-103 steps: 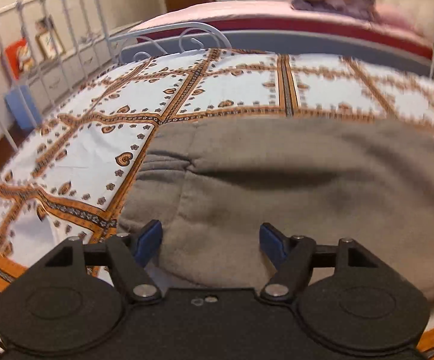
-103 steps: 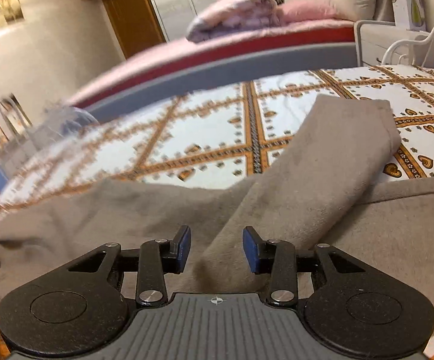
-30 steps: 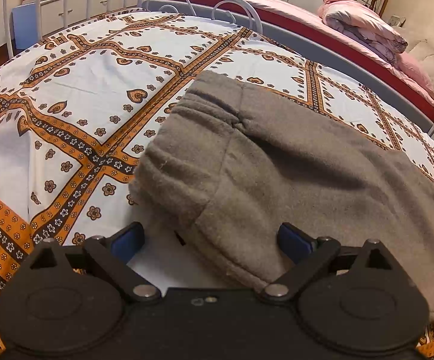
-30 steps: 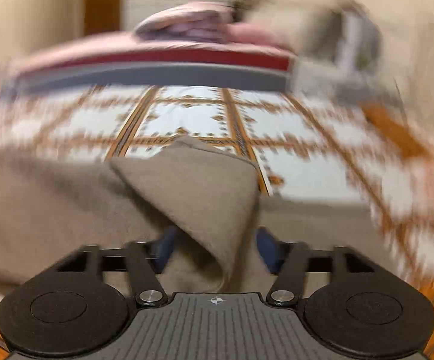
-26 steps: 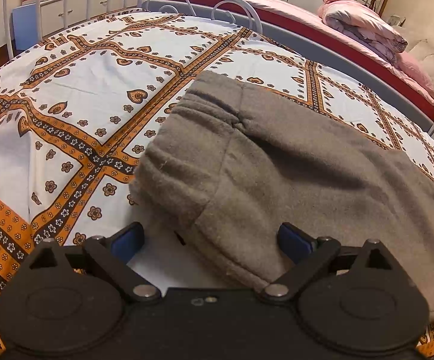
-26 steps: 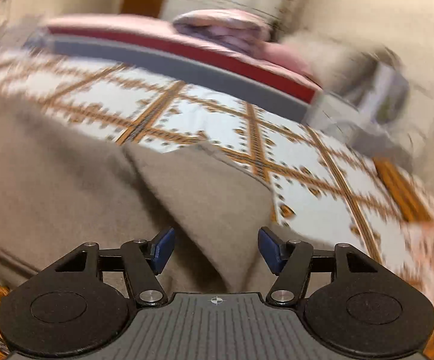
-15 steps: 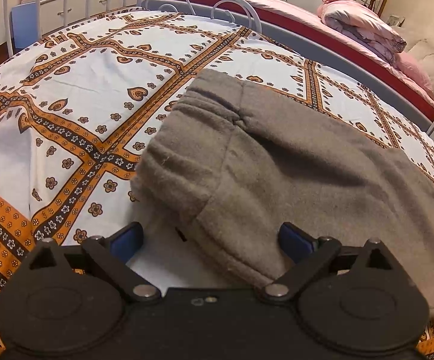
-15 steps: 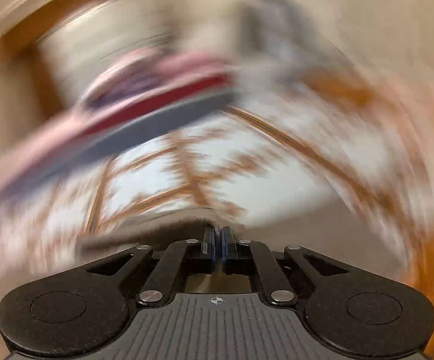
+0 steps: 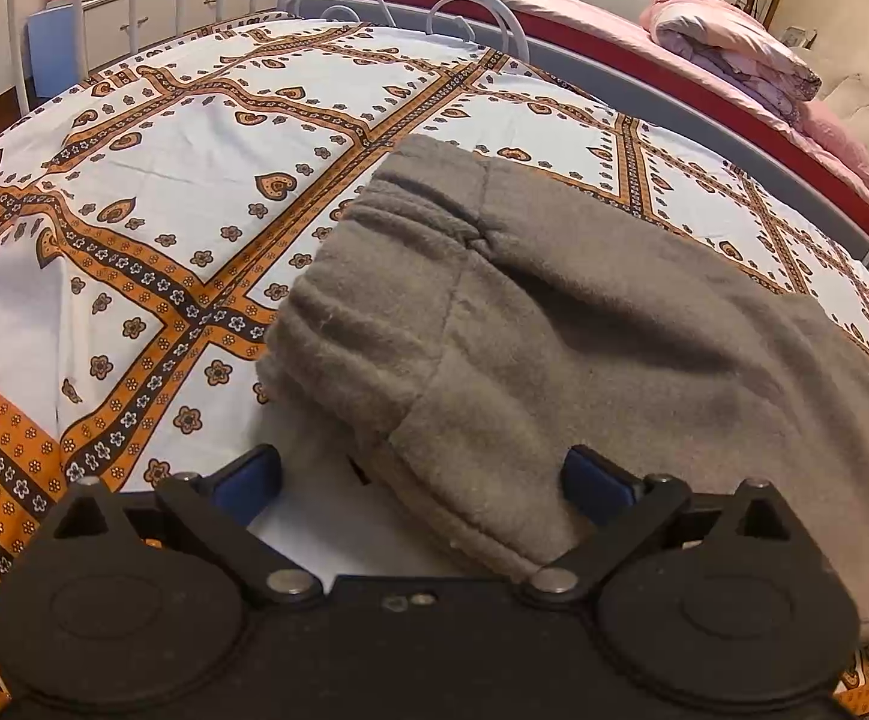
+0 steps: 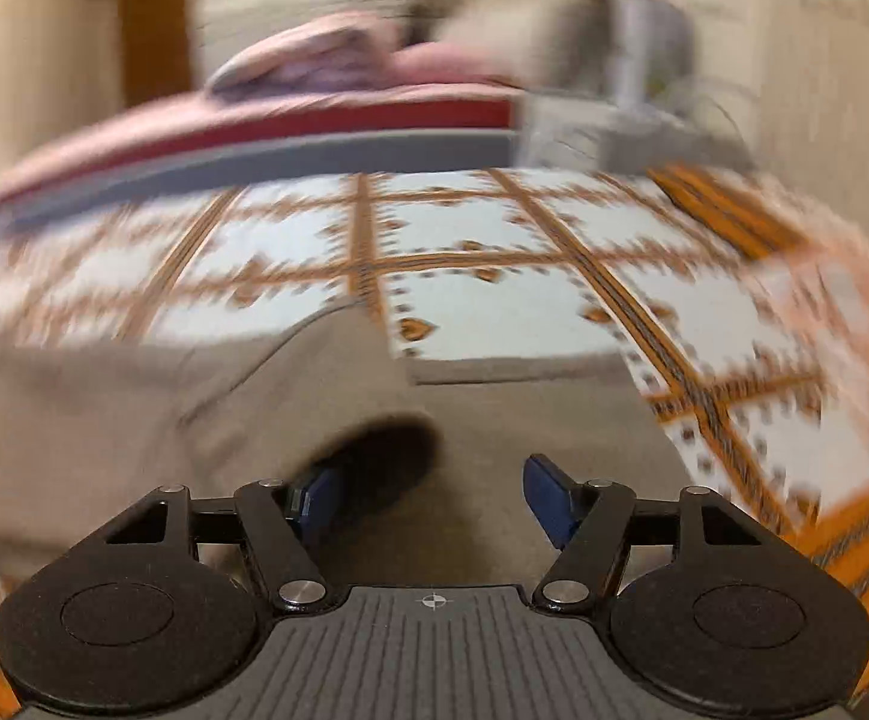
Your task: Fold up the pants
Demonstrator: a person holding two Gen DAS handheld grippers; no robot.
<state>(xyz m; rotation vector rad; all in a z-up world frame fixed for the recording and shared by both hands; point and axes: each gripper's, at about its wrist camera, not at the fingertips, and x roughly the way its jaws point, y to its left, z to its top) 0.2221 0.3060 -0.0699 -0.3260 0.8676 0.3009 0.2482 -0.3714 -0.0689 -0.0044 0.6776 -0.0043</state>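
Grey fleece pants [image 9: 584, 348] lie folded on the patterned bedsheet [image 9: 152, 192]. Left hand-held gripper [image 9: 422, 480] stands wide astride their near corner, gripping nothing. Right hand-held gripper [image 10: 434, 492], its jaws just reopened, hovers empty over the fabric [image 10: 494, 420].

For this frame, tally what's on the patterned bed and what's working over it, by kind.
Grey pants: 1
Patterned bedsheet: 1
Tongs: 2, left and right, both open
Total: 4
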